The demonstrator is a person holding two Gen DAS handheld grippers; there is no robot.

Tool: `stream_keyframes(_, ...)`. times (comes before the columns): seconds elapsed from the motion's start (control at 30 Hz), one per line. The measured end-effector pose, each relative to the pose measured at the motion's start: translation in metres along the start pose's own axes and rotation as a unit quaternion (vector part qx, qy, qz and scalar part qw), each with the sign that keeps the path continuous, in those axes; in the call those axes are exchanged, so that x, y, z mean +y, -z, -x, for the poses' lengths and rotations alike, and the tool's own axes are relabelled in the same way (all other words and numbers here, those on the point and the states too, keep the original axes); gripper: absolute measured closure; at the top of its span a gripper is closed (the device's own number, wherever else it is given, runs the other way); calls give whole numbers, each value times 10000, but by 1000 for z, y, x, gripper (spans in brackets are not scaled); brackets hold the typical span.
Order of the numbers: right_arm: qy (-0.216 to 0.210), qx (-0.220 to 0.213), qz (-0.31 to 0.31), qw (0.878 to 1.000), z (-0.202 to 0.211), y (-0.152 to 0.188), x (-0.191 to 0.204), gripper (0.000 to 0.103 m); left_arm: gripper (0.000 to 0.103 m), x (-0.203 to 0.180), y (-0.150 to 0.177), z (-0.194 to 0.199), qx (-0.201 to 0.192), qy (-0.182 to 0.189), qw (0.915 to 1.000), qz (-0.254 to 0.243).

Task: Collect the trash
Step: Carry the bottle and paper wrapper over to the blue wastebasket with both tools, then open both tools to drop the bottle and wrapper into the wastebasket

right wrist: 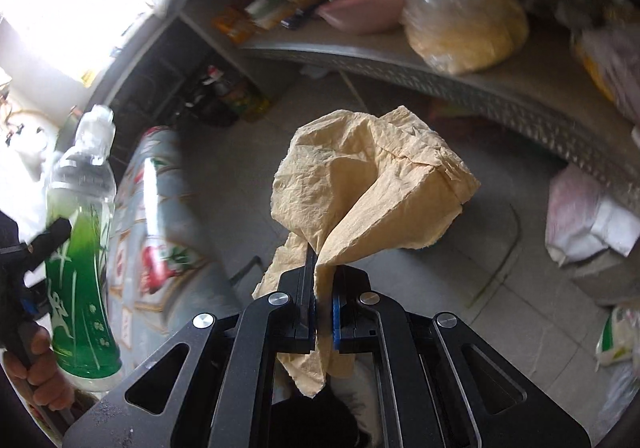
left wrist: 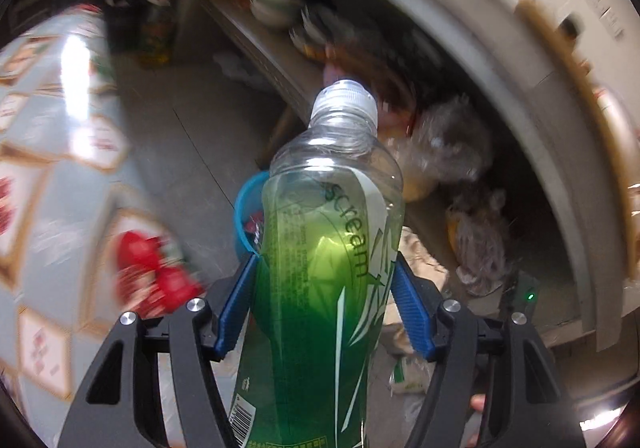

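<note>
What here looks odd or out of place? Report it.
Nothing is spilled or broken. The green bottle is capped and intact in the left gripper; the crumpled tan paper towel is pinched in the right gripper. Loose plastic bags clutter the shelf, but blur hides detail.

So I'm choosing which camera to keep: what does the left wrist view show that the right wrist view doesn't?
Only the left wrist view: the blue bin behind the bottle, and the left tongs clamping the bottle from both sides. Only the right wrist view: the right tongs shut on crumpled tan paper, plus a pink tub on the shelf. Both share: the green bottle, the patterned tablecloth and the metal shelf.
</note>
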State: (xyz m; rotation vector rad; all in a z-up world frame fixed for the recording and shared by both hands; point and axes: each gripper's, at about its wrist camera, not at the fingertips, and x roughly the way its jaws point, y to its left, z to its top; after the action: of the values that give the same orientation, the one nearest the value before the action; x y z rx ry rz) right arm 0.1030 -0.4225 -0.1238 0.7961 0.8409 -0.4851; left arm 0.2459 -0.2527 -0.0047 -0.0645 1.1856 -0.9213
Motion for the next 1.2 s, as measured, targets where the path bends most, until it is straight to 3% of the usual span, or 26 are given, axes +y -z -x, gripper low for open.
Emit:
stream_keyframes(0.27, 208, 566, -253, 9979, -110, -28, -41, 98, 39, -13, -49, -164, 1303, -489, 9903, 27)
stream_keyframes(0.4, 316, 517, -136, 9981, -159, -58, -48, 93, 39, -9, -69, -226, 1545, -776, 9849, 6)
stream_keyframes(0.43, 370, 535, -112, 9978, -171, -63, -50, 83, 38, -7, -74, -237, 1580, -801, 9842, 16)
stream_keyframes(0.47, 488, 556, -108, 9972, -185, -68, -54, 62, 38, -6, -78, -251, 1615, -830, 9834, 33)
stream_keyframes(0.53, 857, 565, -101, 9947, -209, -75, -66, 48, 31, -6, -83, -268, 1591, -884, 9833, -8)
stream_keyframes(0.57, 1027, 598, -94, 9929, -217, -76, -71, 48, 30, -6, -85, -270, 1541, -892, 9840, -20)
stream_keyframes(0.83, 1554, 260, -56, 9875, -198, -63, -83, 46, 30, 1, -82, -228, 1187, -601, 9911, -101)
stream_keyframes(1.03, 1614, -248, 4, 9866, -155, -53, -75, 41, 30, -4, -75, -158, 680, -502, 9954, -443)
stream_keyframes(1.2, 1388, -660, 388, 9874, -108, -44, -48, 35, 25, 13, -54, -69, 121, -324, 9979, -557)
